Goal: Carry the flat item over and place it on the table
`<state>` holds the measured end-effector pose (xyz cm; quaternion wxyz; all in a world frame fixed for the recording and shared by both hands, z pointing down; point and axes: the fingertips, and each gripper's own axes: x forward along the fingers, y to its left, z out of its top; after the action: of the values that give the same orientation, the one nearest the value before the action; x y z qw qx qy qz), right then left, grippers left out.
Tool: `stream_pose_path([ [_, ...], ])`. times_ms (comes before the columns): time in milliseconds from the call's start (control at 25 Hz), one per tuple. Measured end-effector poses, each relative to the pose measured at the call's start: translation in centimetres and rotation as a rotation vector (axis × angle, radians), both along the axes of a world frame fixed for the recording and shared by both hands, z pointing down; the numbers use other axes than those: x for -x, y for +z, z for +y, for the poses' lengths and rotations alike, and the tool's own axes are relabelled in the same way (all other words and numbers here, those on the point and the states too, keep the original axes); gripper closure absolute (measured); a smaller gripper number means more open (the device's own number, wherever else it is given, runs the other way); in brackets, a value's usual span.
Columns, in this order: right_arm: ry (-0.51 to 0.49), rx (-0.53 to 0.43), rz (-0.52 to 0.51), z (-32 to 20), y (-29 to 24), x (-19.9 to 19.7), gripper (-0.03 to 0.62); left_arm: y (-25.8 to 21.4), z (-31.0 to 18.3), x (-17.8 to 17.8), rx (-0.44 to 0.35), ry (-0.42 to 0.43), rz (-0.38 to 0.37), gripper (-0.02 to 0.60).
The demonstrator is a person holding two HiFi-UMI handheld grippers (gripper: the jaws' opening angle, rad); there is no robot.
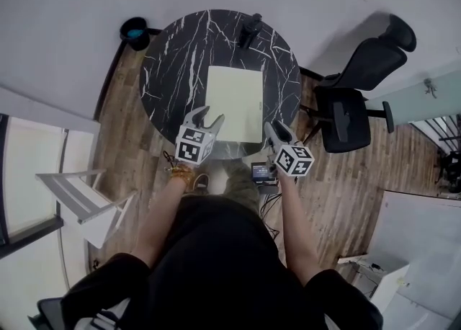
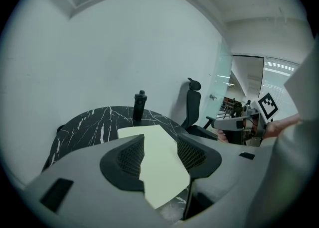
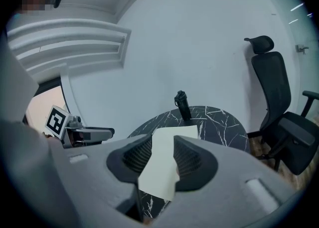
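Note:
The flat item, a pale rectangular sheet (image 1: pixel 234 98), lies flat on the round black marble table (image 1: pixel 173 62). My left gripper (image 1: pixel 209 117) hovers at the sheet's near left edge, jaws apart and holding nothing. My right gripper (image 1: pixel 275 131) hangs open by the sheet's near right corner. Looking along the left gripper (image 2: pixel 160 143), the sheet (image 2: pixel 159 174) shows through the gap, on the table beyond. The right gripper view has the same: open gripper (image 3: pixel 163 148), sheet (image 3: pixel 160 178) beyond it.
A dark bottle (image 1: pixel 251 28) stands at the table's far edge. A black office chair (image 1: pixel 356 98) is to the right, a small black bin (image 1: pixel 135 31) at the far left, and a white folding chair (image 1: pixel 79 195) on the wooden floor to my left.

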<state>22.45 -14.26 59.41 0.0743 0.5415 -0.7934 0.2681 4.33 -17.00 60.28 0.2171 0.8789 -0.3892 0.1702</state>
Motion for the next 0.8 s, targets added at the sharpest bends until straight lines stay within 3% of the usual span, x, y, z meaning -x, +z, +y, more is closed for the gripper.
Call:
stream_pose_path([
  [200,-0.006,-0.019,-0.003,1.2,-0.7,1.3,0.464,-1.6,0.6,1.0,-0.079,-0.02,-0.004,0.381],
  [800,-0.053,-0.137,0.002,1.7,-5.2,6.6,0.464,-4.6,2.2,2.5,-0.169,-0.012,0.004,0.417],
])
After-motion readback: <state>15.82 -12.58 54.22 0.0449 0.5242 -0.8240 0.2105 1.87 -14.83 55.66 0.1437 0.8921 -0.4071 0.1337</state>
